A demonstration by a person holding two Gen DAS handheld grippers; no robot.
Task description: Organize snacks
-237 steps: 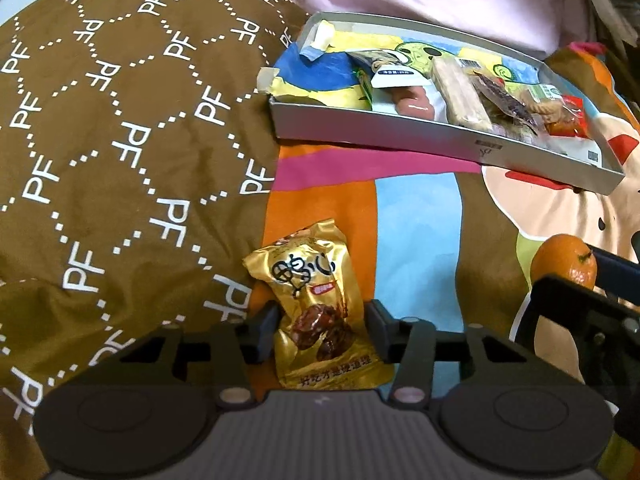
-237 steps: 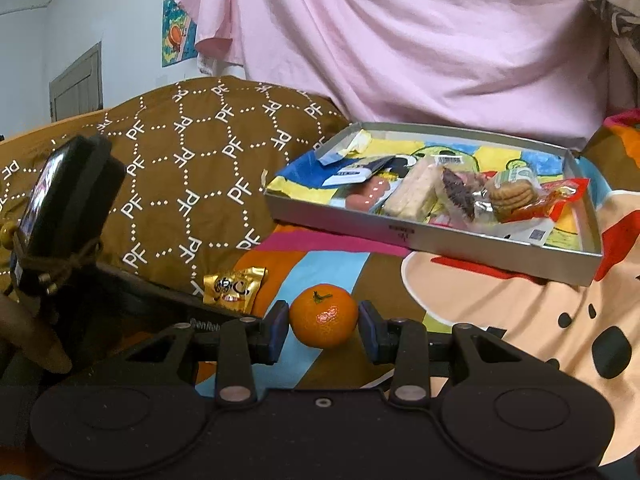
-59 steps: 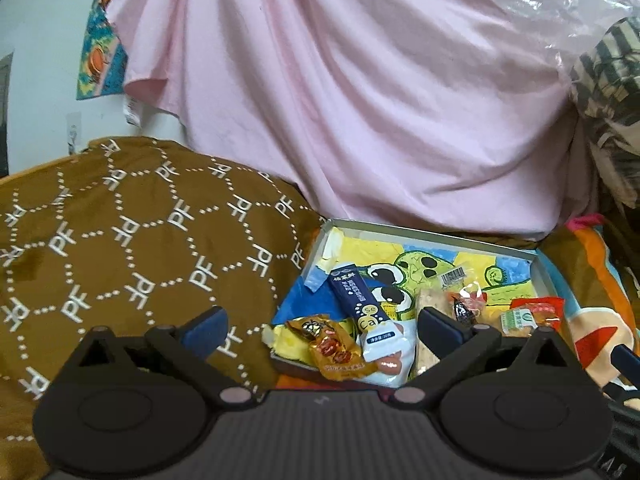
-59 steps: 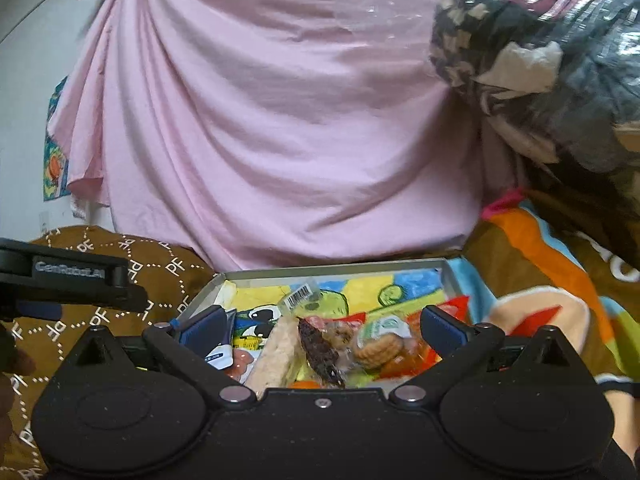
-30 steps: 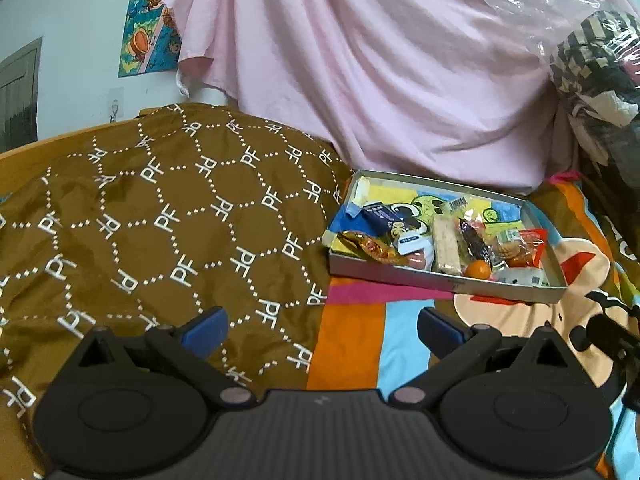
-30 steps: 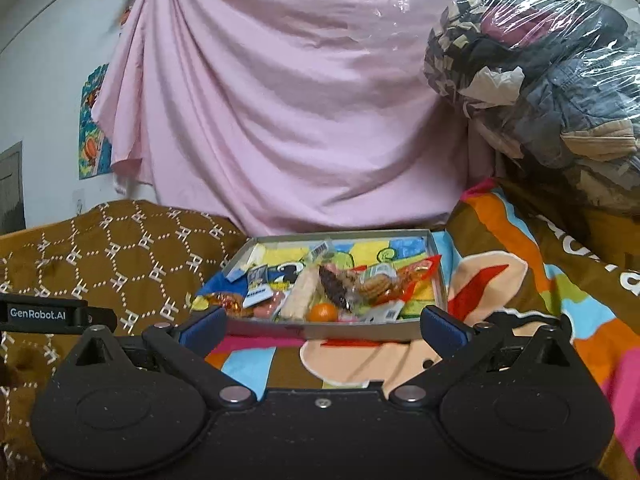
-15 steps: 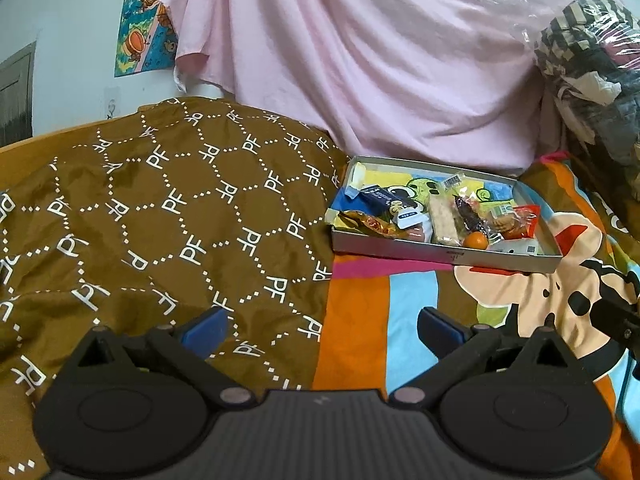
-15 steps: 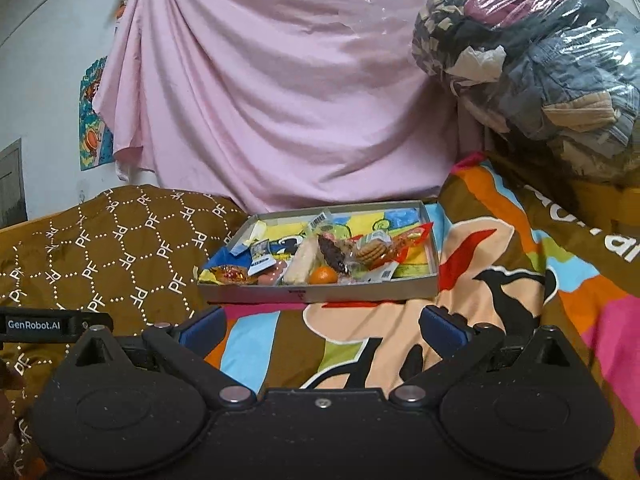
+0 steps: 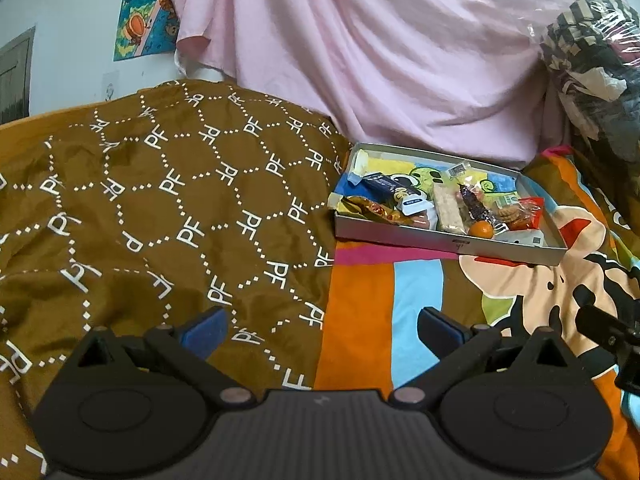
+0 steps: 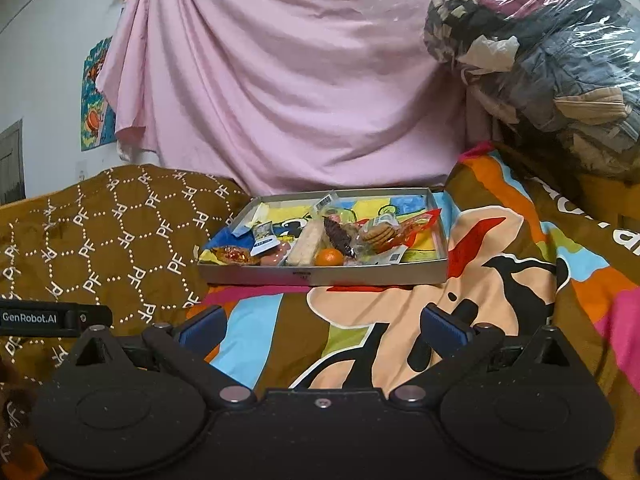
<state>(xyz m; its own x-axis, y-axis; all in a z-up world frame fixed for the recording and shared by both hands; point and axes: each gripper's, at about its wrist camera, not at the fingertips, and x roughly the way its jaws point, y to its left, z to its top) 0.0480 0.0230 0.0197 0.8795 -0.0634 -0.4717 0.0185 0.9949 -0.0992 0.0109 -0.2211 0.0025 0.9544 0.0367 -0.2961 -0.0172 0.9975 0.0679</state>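
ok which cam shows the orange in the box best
The right wrist view: the orange faces the camera at the grey box's near wall, barely covered. The left wrist view shows it smaller, off to the right among wrappers.

brown blanket (image 9: pixel 168 200): white letters "PF" repeated inside dotted hexagons, left side of bed | black bar (image 10: pixel 52 317) at near left in right wrist view: white "GenRobot.AI" | snack wrappers in far grey tray (image 10: pixel 320 274): print too small to read | wall poster (image 9: pixel 140 12), far left: no legible words
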